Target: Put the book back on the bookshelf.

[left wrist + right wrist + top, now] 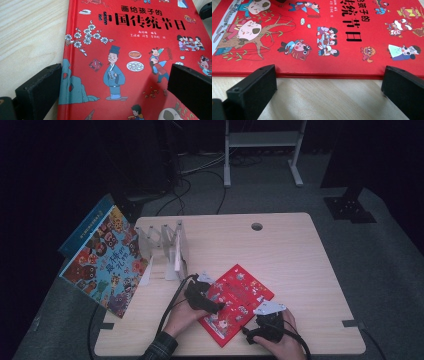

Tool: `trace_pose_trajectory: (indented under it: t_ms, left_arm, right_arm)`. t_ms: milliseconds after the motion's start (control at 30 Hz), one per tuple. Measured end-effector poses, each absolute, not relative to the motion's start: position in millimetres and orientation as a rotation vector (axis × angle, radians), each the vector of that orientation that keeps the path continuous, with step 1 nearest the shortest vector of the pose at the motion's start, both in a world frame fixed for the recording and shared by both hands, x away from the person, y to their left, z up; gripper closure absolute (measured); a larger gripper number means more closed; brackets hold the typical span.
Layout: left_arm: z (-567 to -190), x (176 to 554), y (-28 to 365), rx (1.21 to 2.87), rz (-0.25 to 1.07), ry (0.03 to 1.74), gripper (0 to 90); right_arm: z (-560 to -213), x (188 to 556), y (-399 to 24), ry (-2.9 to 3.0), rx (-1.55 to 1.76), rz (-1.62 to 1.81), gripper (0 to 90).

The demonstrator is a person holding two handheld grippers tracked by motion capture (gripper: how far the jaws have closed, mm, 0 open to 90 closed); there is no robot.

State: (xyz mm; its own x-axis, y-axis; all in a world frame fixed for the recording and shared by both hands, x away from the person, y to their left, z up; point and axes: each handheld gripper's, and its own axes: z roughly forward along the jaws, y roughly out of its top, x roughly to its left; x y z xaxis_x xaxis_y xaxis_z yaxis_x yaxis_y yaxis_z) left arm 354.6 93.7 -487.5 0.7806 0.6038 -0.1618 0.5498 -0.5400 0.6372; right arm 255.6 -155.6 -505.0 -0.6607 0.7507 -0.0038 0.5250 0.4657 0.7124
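Red book (236, 299): flat on my bench (300, 260), near edge.
Left tool (113, 82): spread, over its cover.
Right tool (329, 85): spread wide, at its edge, pinching nothing.

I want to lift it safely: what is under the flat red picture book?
The red hardcover picture book lies flat on the light wooden table. Bare wood shows around its edges; whatever lies beneath its middle is covered.
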Motion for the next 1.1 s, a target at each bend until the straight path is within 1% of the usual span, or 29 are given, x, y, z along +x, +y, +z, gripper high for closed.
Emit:
trace_pose_trajectory:
  t_ms: [267, 467, 833, 933, 1033, 1100]
  left_arm:
    - [-485, 355, 94, 2.265, 0.085, 0.86, 0.0]
    - [-477, 354, 95, 2.249, 0.105, 0.842, 0.0]
    - [-486, 356, 96, 2.254, 0.079, 0.855, 0.1]
    - [-488, 355, 95, 2.263, 0.117, 0.832, 1.6]
    - [-489, 356, 90, 2.293, 0.188, 0.768, 1.6]
    - [-490, 360, 88, 2.29, 0.175, 0.774, 1.6]
  right_arm:
    - [-505, 256, -155, 2.402, 1.083, 1.002, 0.0]
    - [-505, 255, -156, 2.402, 1.087, 1.003, 0.0]
    - [-505, 256, -156, 2.404, 1.081, 1.005, 0.0]
    - [-505, 256, -156, 2.404, 1.08, 1.004, 0.0]
    - [-505, 256, -156, 2.404, 1.081, 1.004, 0.0]
    - [-505, 256, -156, 2.404, 1.082, 1.005, 0.0]
